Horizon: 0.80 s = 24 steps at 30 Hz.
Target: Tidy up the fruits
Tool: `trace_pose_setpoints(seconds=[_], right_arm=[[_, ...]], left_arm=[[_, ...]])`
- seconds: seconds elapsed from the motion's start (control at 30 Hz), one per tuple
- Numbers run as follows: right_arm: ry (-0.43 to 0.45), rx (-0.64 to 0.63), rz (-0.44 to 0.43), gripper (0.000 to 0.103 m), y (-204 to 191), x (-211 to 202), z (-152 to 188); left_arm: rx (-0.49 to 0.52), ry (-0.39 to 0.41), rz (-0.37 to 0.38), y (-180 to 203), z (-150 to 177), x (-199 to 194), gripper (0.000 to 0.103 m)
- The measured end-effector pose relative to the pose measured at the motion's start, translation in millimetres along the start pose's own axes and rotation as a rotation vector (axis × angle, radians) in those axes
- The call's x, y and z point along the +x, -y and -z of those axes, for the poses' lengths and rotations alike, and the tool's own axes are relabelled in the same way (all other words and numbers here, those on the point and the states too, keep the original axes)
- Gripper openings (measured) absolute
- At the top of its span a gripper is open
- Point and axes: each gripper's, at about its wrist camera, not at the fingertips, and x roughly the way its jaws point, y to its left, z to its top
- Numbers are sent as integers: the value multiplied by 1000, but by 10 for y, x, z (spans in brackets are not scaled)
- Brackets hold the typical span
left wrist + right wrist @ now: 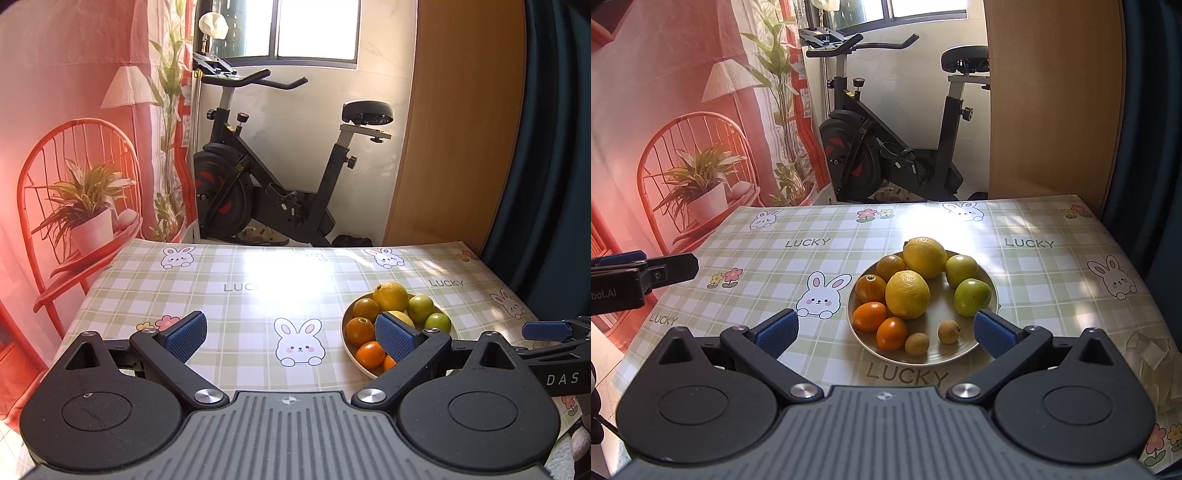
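Round pale ceramic plate [960, 354] on green-checked bunny tablecloth [1052, 266], right of centre. On plate: two yellow lemons [907, 294], two green round fruits [972, 297], dark oranges at left [870, 288], bright orange mandarins near-left [870, 316], two small brown longans [948, 331] near rim. Right gripper [884, 330] wide open, empty, fingers straddling plate's near edge. Left gripper [291, 334] wide open, empty, left of plate above bunny print.
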Motion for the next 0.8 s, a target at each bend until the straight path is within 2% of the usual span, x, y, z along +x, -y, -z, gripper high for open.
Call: trace_pose_setpoints(seconds=[0.17,0.8], right_arm=[[-4,7,-5,103,9,5,8],[-16,18,6,103,24,23,35]], left_arm=[[13,4,-12,28,8,-26,99],[18,-9,24,17,24,-14,99]])
